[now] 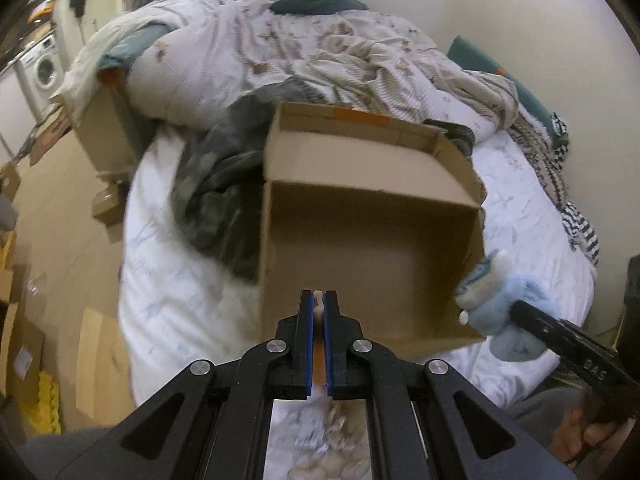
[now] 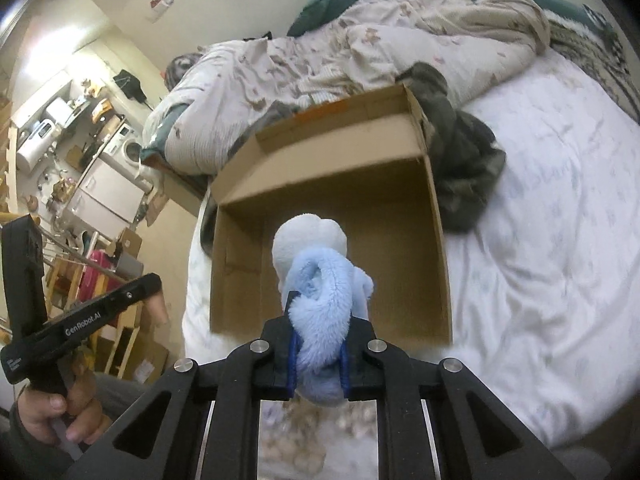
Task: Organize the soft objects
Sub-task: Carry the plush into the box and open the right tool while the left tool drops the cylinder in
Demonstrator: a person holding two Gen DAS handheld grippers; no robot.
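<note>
An open, empty cardboard box [image 1: 372, 216] lies on the white bed; it also shows in the right wrist view [image 2: 328, 184]. My left gripper [image 1: 319, 300] is shut on the box's near wall, whose edge shows between the blue pads. My right gripper [image 2: 319, 332] is shut on a light blue and white plush toy [image 2: 316, 280] and holds it over the box's near edge. In the left wrist view the plush toy [image 1: 496, 300] and the right gripper [image 1: 520, 312] are at the box's right corner.
A dark grey garment [image 1: 216, 196] lies beside the box, also visible in the right wrist view [image 2: 460, 160]. A rumpled patterned duvet [image 1: 304, 52] covers the far bed. The bedsheet [image 2: 540, 240] spreads to the right. Cardboard boxes [image 1: 108, 128] and a washing machine [image 1: 42, 70] stand by the floor.
</note>
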